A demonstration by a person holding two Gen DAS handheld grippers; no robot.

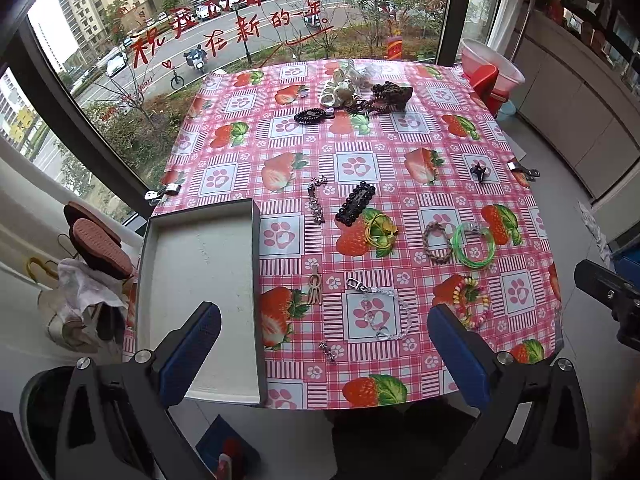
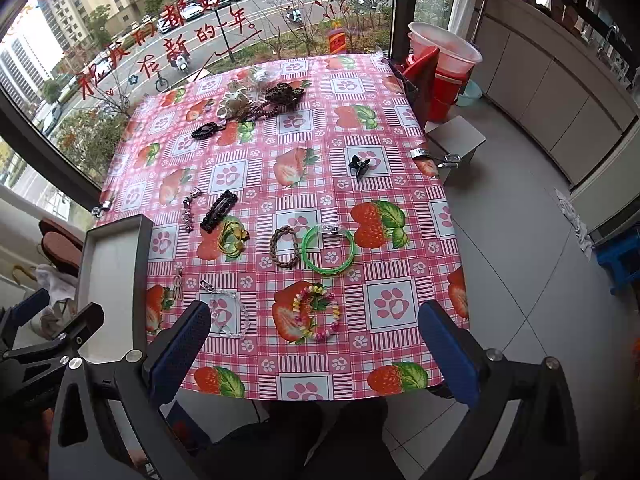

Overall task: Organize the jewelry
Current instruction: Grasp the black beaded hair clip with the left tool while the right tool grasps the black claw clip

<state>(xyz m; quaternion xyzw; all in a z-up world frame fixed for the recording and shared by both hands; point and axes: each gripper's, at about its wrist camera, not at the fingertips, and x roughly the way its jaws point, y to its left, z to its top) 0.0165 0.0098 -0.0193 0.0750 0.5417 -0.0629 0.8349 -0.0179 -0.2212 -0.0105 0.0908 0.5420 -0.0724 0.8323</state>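
Observation:
Jewelry lies scattered on a pink strawberry tablecloth (image 1: pixel 400 160). An empty grey box (image 1: pixel 200 280) sits at the table's near left edge, also in the right wrist view (image 2: pixel 108 272). Near the front are a clear bead chain (image 1: pixel 384 312), a colourful bead bracelet (image 2: pixel 316 312), a green bangle (image 2: pixel 329 250), a brown braided band (image 2: pixel 285 247), a yellow band (image 1: pixel 378 232) and a black clip (image 1: pixel 356 202). My left gripper (image 1: pixel 324 356) is open above the front edge, empty. My right gripper (image 2: pixel 316 356) is open, empty, near the bead bracelet.
Scrunchies and hair clips (image 1: pixel 360 92) are piled at the far side. A small black claw clip (image 2: pixel 359 166) lies right of centre. Metal clamps (image 2: pixel 436 157) pin the cloth at the edges. Red buckets (image 2: pixel 444 68) stand beyond the right corner. Windows are behind.

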